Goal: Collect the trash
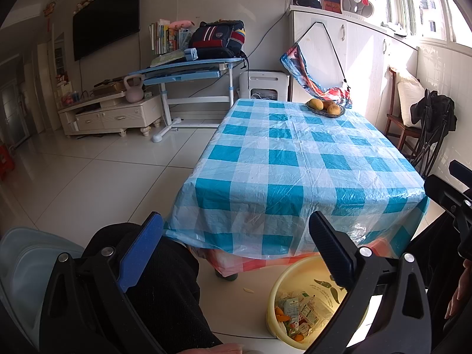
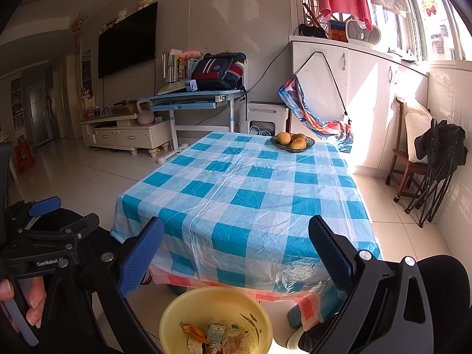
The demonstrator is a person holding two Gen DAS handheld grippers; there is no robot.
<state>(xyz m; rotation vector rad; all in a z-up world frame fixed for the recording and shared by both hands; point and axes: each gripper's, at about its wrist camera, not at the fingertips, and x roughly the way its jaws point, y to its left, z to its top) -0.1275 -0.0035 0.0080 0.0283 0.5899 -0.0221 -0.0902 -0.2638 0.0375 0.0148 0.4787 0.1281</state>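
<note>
A yellow trash bin (image 1: 283, 289) (image 2: 188, 303) stands on the floor in front of the table. It holds trash (image 1: 298, 312) (image 2: 215, 337): cartons, wrappers and orange peel. My left gripper (image 1: 236, 236) is open and empty, held above the floor near the table's front edge, left of the bin. My right gripper (image 2: 236, 236) is open and empty, above the bin. The left gripper also shows in the right wrist view (image 2: 44, 206) at the far left. A small pale scrap (image 1: 248, 290) lies on the floor left of the bin.
The table (image 1: 295, 159) (image 2: 250, 194) has a blue-and-white checked cover. A dish of fruit (image 1: 326, 107) (image 2: 292, 142) sits at its far end. A wooden chair (image 2: 407, 159) and a folded chair stand at the right wall. A desk (image 1: 188, 70) and TV cabinet stand behind.
</note>
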